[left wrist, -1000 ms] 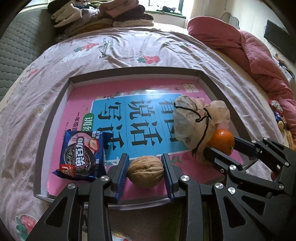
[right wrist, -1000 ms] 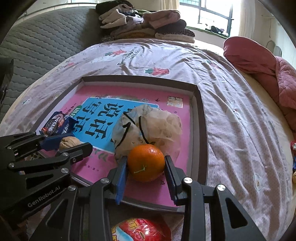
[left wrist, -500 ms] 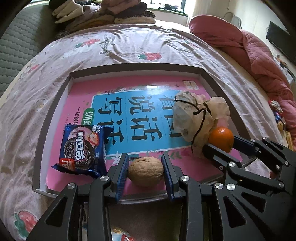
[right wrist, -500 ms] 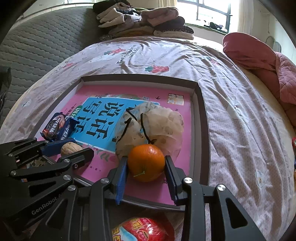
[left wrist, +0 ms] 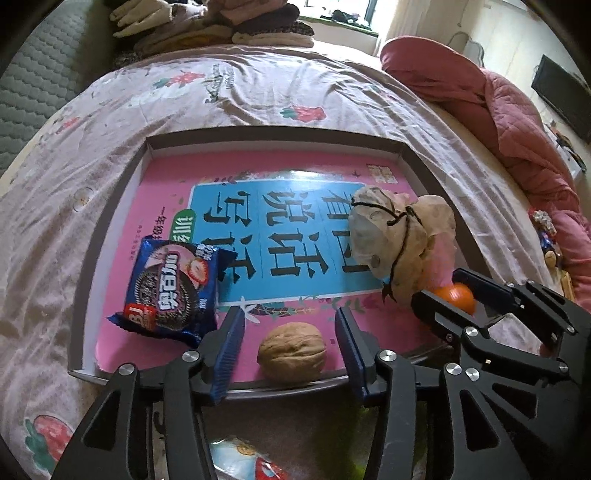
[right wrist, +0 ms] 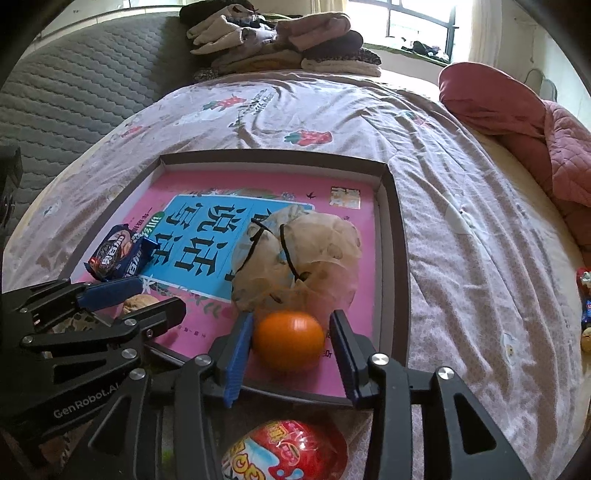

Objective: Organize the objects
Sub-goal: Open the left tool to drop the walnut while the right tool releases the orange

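Where walnut (left wrist: 291, 350) lies freed between spread left gripper (left wrist: 290, 350): hard, light, roll-prone. Orange (right wrist: 288, 340) loosely flanked by right gripper (right wrist: 291, 345), slightly parted; smooth, gripped at widest girth.

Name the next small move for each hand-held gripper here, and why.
Probably back both away from the tray. The left hand-held gripper stands open with gaps either side of the walnut, which rests on the tray floor. The right hand-held gripper looks just loosened around the orange, also down on the tray.

Daylit window (right wrist: 421, 22) behind a floral-sheeted bed (right wrist: 332, 107).
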Motion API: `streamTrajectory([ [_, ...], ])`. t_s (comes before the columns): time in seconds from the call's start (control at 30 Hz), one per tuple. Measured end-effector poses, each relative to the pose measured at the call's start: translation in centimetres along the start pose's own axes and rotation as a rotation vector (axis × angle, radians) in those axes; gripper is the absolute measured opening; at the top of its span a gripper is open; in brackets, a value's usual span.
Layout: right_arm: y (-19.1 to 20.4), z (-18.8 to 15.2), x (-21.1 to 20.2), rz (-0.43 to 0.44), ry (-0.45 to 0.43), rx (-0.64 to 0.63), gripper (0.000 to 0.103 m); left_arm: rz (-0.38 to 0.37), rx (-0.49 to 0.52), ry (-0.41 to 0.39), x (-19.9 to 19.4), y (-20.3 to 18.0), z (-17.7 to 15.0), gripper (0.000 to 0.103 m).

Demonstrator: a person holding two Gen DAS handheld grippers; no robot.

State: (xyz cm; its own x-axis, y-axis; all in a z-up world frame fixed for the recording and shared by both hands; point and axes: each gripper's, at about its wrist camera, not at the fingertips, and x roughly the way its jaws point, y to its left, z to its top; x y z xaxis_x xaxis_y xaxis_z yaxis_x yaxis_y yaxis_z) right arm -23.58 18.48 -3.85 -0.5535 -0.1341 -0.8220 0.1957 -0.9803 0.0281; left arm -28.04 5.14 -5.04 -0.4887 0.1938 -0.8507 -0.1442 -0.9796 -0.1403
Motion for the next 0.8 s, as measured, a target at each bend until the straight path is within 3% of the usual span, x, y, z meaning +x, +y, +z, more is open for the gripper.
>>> streamTrajectory([
  [0.4, -0.1, 0.6, -1.9, -0.01, -0.034, 0.001, 0.047, 0.0, -0.019, -0.03, -2.5, 0.6, 0.2, 0.065],
  [0.8, 0.2, 1.1, -6.8, -0.007, -0.118, -0.008, 0.054, 0.046, -0.027, -0.143, -8.6, 0.7, -0.2, 0.072],
])
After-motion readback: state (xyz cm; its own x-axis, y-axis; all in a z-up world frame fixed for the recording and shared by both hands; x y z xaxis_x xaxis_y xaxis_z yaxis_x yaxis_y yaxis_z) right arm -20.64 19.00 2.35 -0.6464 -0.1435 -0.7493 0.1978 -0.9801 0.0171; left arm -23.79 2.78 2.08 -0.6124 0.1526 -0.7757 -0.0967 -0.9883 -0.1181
